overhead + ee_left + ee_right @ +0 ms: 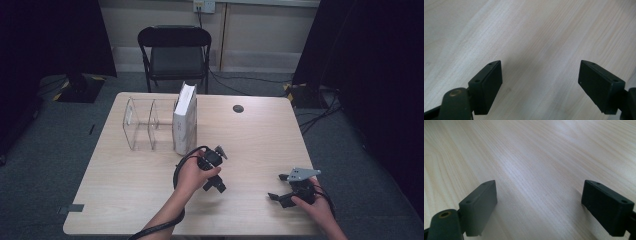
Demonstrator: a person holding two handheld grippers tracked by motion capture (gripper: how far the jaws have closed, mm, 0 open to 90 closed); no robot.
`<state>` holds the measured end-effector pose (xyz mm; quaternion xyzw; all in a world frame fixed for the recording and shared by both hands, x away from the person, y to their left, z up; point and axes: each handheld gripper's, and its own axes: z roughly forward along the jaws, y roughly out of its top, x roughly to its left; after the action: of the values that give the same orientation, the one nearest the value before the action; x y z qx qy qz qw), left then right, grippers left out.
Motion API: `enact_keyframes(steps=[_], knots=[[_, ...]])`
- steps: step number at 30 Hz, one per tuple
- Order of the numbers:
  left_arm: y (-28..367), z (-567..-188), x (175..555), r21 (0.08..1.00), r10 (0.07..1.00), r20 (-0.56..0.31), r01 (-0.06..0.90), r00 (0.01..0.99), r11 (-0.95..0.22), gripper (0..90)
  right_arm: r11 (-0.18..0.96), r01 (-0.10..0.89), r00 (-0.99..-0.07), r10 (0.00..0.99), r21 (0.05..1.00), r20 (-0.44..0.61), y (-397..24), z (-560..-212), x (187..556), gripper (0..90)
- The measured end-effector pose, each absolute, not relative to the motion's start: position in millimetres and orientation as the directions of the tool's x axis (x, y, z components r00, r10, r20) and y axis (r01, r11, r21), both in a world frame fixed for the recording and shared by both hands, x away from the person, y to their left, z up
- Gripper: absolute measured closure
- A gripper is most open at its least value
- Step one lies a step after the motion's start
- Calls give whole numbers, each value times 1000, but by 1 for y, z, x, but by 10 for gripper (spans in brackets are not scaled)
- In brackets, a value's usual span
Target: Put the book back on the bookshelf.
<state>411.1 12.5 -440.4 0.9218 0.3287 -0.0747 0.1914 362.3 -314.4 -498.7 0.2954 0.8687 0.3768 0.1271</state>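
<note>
A white book (185, 120) stands upright at the right end of a clear plastic rack (142, 125) on the far left half of the wooden table (260, 135). My left gripper (219, 170) is held low over the table's middle, in front of the book and apart from it. Its jaws stand open over bare wood in the left gripper view (540, 65). Near the front right edge, my right gripper (278, 186) rests in the hand, pointing left. It is open with nothing between its fingers (539, 183).
The rack's two left slots hold nothing. A small dark round cap (238, 108) sits in the tabletop at the back right. A black folding chair (175, 50) stands behind the table. Cables trail from both grippers toward the front edge.
</note>
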Motion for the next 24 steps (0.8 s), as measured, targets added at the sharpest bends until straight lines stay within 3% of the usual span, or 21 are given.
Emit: enact_keyframes(steps=[24], knots=[[-4,-461,401,300,554,-220,596,803,-745,180,542,417,-794,608,730,2,-314,-499,362,125]])
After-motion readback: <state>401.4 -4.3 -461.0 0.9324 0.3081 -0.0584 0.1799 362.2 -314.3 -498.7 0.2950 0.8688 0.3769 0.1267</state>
